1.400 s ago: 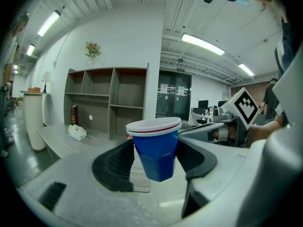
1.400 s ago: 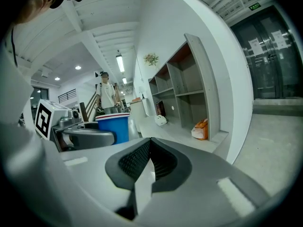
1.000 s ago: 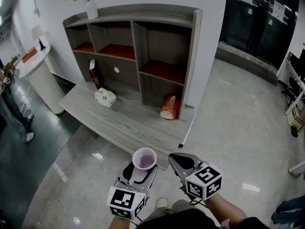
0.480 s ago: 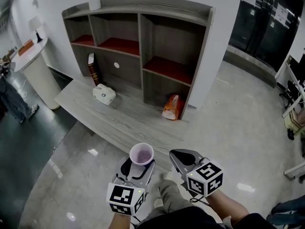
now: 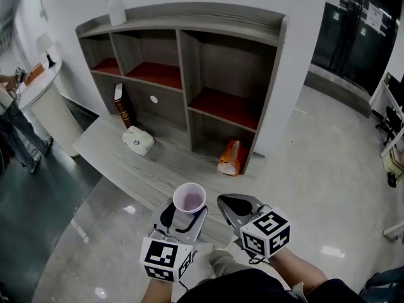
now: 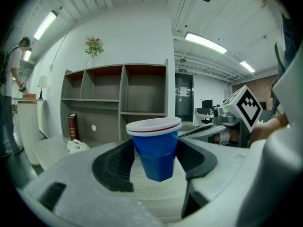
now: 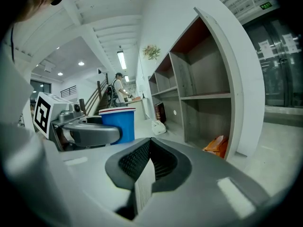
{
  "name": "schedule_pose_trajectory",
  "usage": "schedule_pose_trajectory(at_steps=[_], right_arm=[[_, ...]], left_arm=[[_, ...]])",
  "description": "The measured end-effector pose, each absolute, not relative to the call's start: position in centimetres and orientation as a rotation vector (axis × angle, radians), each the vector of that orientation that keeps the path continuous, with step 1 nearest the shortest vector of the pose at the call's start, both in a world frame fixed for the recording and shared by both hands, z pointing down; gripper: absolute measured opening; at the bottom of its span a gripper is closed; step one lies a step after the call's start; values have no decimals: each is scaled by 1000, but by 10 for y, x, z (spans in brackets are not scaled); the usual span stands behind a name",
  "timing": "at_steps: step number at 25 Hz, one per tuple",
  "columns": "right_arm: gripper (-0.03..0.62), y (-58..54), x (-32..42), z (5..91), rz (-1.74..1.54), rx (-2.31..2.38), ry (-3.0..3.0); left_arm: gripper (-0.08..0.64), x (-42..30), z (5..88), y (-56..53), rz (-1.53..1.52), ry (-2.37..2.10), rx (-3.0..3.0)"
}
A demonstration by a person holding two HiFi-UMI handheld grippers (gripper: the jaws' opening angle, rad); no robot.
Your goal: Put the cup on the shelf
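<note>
Cup (image 6: 155,145): blue, white rim with a red line, upright, pinched in the left tongs in front of the worktop's near edge, not on the shelf.
Left tongs (image 6: 155,161): spread wide, dark pads pressing the cup's sides below the rim.
Right tongs (image 7: 147,161): pressed together, nothing between them, just beside the cup on its right.
Worktop (image 5: 158,169): grey wood, low, carrying a white object (image 5: 137,141) and an orange bag (image 5: 230,158).
Shelf (image 5: 182,74): grey frame, red boards, rising from the worktop's back; its upper compartments hold nothing.
Book (image 5: 120,103): dark red, upright in the lower left bay.
Vase (image 5: 115,8): white, with flowers, on the shelf's top.
</note>
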State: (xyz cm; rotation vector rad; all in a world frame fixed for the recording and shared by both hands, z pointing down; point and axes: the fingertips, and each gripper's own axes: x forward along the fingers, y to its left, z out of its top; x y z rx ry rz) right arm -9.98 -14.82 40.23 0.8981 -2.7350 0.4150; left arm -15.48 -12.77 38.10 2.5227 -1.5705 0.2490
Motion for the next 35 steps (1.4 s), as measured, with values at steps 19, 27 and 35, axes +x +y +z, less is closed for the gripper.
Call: schedule_pose_trajectory(at_steps=[19, 27, 35], right_arm=[[0, -258, -99, 376, 426, 909, -2748], [0, -293, -98, 374, 452, 922, -2761], [0, -318, -92, 369, 460, 939, -2781]], left_arm=[[273, -144, 343, -261, 217, -1535, 2557], [273, -134, 322, -310, 206, -1529, 2606], [273, -128, 308, -353, 192, -1547, 2627]])
